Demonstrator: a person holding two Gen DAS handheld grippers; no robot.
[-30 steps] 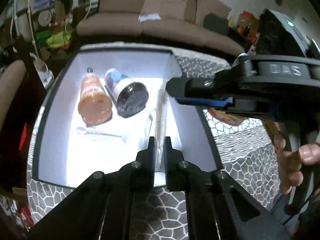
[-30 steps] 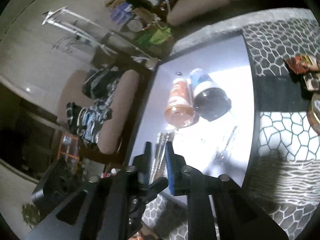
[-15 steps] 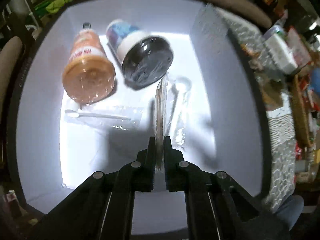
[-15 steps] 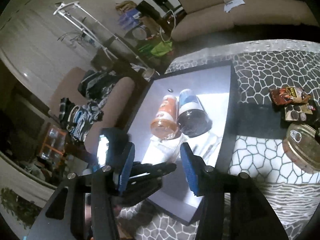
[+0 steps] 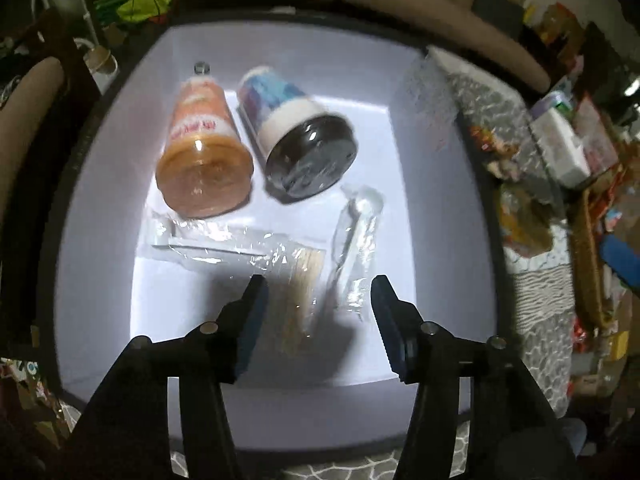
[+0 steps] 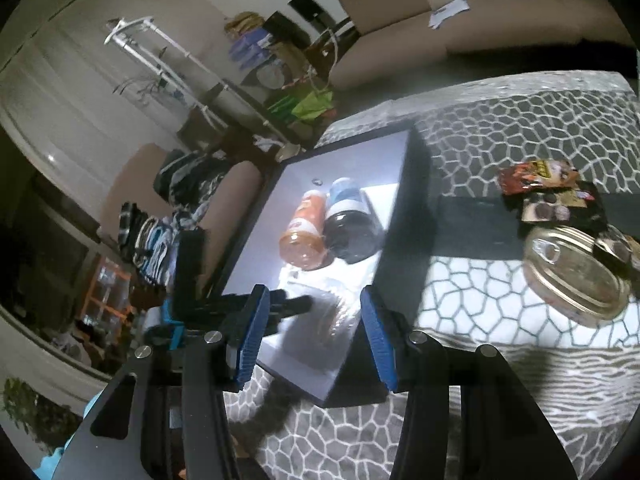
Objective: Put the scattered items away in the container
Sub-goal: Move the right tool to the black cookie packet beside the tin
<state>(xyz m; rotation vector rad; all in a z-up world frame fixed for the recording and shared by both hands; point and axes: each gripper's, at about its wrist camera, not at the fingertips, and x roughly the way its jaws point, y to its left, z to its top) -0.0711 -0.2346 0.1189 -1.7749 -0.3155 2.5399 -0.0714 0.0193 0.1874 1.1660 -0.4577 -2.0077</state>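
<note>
The left tool (image 5: 318, 300) hangs over the black-rimmed, white-lined box (image 5: 404, 152) with its blue-padded jaws spread wide and nothing between them. Directly beneath the gap lies a clear sleeve of pale wooden sticks (image 5: 298, 280), flat on the box floor, so this looks like the release step of one drop-off, just finished.

Ahead of that tool's left finger, an orange-capped plastic bottle (image 5: 202, 156) lies on its side, with a dark-lidded jar carrying a blue label (image 5: 298, 140) touching it on the right. A white plastic spoon in clear wrap (image 5: 208, 246) lies crosswise just ahead of the fingertips, and a second clear-wrapped utensil (image 5: 356, 240) runs lengthwise ahead of the right finger.

The right tool (image 6: 310, 336) is also spread and empty, hovering above the box's near corner. Well off to its right, on the counter with the grey cobble-patterned cloth (image 6: 500, 120), wait an oval tin with a pull-ring lid (image 6: 572, 272), a red snack packet (image 6: 536, 174) and a dark packet (image 6: 560, 206) just beside it.

The likely next move is for the right tool to swing right and clamp one of these; the tin is wide and smooth-sided, so it may need gripping across its narrow width.
</note>
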